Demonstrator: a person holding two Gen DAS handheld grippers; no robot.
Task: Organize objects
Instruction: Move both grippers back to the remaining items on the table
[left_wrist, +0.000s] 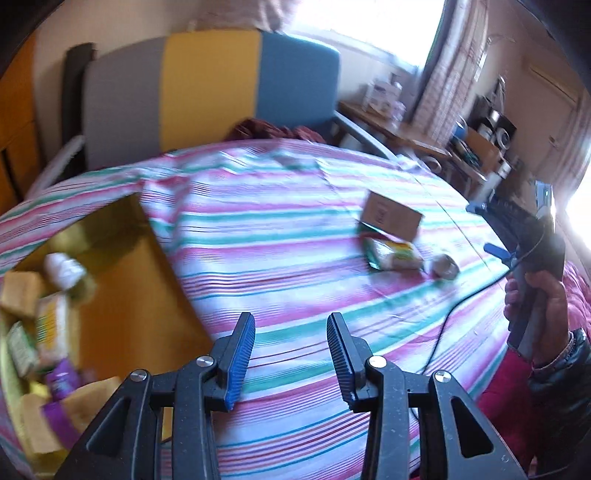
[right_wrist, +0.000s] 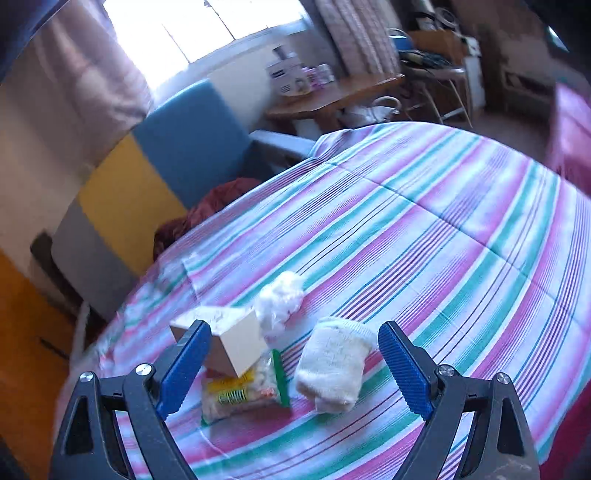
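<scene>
Carton (right_wrist: 229, 341) rests on packet (right_wrist: 243, 391), sock (right_wrist: 332, 365) right.

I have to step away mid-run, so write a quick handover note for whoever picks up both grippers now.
Left gripper: open, empty, over the striped cloth beside the yellow box.
Right gripper: open, empty, above the loose items.
Done: a white bottle and several packets lie in the box.
Left: cardboard box, noodle packet, rolled white sock, plastic bag of white stuff.
</scene>
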